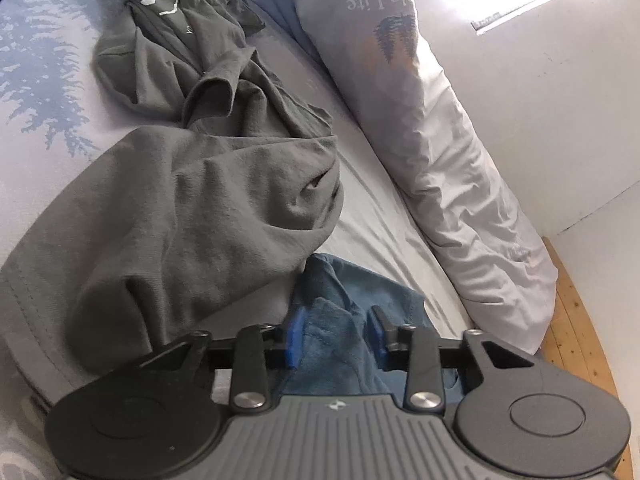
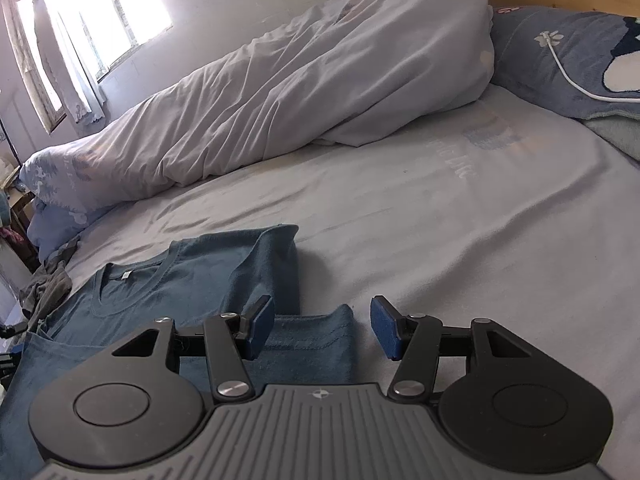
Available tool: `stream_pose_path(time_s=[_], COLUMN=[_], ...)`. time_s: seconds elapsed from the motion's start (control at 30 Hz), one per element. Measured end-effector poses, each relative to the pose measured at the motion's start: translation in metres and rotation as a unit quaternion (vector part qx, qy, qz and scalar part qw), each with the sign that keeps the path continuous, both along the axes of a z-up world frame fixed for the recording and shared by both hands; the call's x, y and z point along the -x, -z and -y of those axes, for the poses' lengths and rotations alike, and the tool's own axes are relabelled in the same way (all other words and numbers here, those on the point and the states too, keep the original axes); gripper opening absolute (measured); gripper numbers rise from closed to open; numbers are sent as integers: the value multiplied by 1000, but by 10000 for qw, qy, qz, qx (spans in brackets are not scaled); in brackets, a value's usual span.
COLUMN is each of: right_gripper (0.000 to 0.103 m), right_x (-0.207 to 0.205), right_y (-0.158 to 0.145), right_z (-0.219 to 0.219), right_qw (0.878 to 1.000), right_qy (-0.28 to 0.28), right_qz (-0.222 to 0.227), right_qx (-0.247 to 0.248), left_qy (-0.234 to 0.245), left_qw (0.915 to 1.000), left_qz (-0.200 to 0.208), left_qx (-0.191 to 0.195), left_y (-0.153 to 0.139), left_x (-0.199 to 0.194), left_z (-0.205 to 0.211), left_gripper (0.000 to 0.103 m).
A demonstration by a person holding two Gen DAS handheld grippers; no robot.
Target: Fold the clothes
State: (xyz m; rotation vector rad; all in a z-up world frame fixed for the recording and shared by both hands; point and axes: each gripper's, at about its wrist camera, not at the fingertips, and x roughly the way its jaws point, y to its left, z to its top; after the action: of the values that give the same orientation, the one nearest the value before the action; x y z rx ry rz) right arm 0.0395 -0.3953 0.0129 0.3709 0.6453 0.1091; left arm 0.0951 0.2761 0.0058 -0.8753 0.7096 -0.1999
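Item one, the blue T-shirt [image 2: 192, 280]: we find it lying on the bed [image 2: 440, 240], neckline facing up, one side already turned in over the body, with a hemmed edge running out under the right tool [image 2: 323, 330]. Item two, the left tool [image 1: 338, 338]: in its own view a bunched fold of the blue cloth rises between its blue fingers [image 1: 294, 338], which stand narrow around it; whether the pads truly press the fabric we cannot tell. Item three, the right tool: released, jaws standing wide, one finger over the shirt's edge and the other over bare sheet, nothing pinched. Item four, a grey garment [image 1: 192, 216], crumpled and unfolded, lies just beside the blue one, its far part trailing toward the rolled duvet [image 1: 460, 168] along the wall. Item five, a blue pillow [image 2: 580, 64] with a white cable [image 2: 568, 76] across it, well apart at the head of the bed. We judge the step in hand to be taking hold of the blue shirt for its next fold; the fold itself is not yet made. The next move calls for the right tool to close on the hem beneath it, so both corners travel together and the cloth lands flat rather than skewed.
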Motion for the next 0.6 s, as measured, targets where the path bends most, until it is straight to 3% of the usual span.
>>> stream_pose_path(time_s=[0.1,0.2,0.6], right_gripper=[56,56,56], right_x=[2,3,2], right_y=[-1,-1,4], right_z=[5,8,17], right_qw=[9999,9998,9996], right_qy=[52,92,189], right_qz=[52,49,-128], right_qx=[-149,-180,-163], left_qy=[-11,5,-40], left_qw=[10000,9999,9987], left_qz=[35,55,97], left_qx=[-48,-151,-500], left_y=[-2,-3,-8], left_x=[1,1,5], left_z=[-1,2,9], left_gripper=[11,6,5])
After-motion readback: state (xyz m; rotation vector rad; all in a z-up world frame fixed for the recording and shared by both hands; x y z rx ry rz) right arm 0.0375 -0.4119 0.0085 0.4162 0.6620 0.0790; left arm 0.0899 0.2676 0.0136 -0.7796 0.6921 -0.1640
